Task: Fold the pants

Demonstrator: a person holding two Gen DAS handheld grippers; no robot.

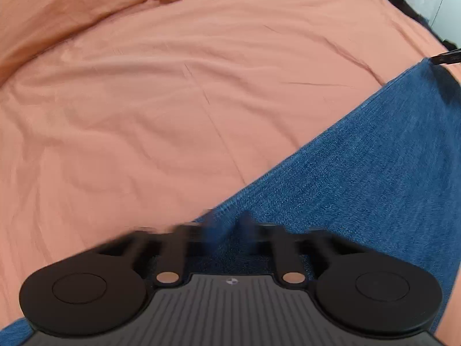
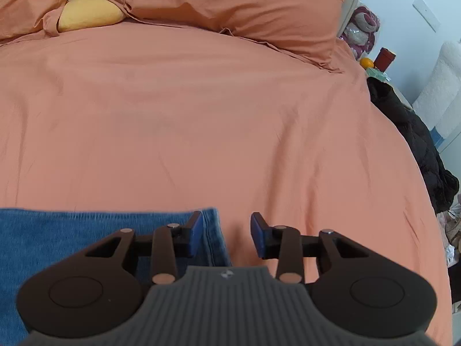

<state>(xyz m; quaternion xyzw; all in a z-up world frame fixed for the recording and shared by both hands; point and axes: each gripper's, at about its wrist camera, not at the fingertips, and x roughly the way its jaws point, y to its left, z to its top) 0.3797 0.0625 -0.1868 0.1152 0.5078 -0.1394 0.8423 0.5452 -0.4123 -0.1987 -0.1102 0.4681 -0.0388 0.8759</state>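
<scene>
Blue denim pants point(image 1: 360, 158) lie flat on the salmon bed sheet point(image 1: 144, 101), their long edge running diagonally up to the right. My left gripper point(image 1: 223, 225) sits low on that edge. Its fingers are blurred and drawn close together, and I cannot see whether cloth is pinched between them. In the right wrist view the pants point(image 2: 72, 230) fill the lower left and end in a stitched hem. My right gripper point(image 2: 226, 232) stands open over that hem. The hem lies just inside the left blue pad point(image 2: 197, 233), and neither pad presses on it. A black tip of the right gripper point(image 1: 446, 57) shows at the pants' far corner.
Bare sheet point(image 2: 201, 115) stretches ahead to salmon pillows point(image 2: 245, 8) and a yellow cushion point(image 2: 89, 11) at the headboard. A dark garment point(image 2: 412, 132) hangs off the bed's right edge. Beyond it, an orange point(image 2: 366, 63) and a red box point(image 2: 384, 57) stand on a bedside stand.
</scene>
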